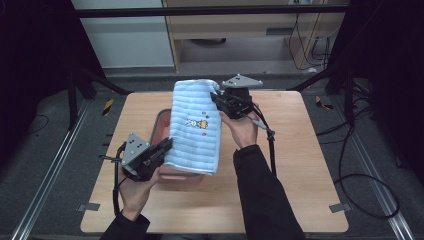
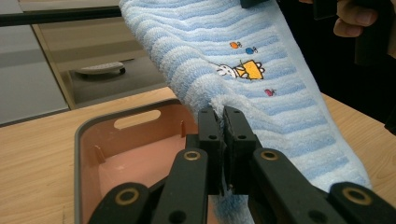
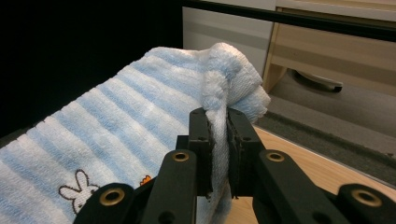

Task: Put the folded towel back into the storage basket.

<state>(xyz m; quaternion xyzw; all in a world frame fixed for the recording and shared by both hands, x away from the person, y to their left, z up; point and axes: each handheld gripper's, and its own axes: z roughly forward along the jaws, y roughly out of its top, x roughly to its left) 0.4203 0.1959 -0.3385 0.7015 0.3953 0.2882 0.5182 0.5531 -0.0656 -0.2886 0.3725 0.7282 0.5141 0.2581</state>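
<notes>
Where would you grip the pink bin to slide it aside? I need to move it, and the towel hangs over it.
Probably by the far end wall of the pink bin, through the oval handle slot, coming from the far left. The striped towel, held up by the left hand-held gripper and right hand-held gripper, drapes over the bin's right side, so the left side is freer.

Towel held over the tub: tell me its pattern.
Light blue and white stripes with a small rabbit picture on the towel; clearest in the left gripper view.

A pale wooden table (image 1: 305, 165) fills the middle, black cables (image 1: 360, 180) snake across the grey floor (image 1: 40, 150) at right, and a light wood cabinet (image 1: 240, 30) stands behind.
</notes>
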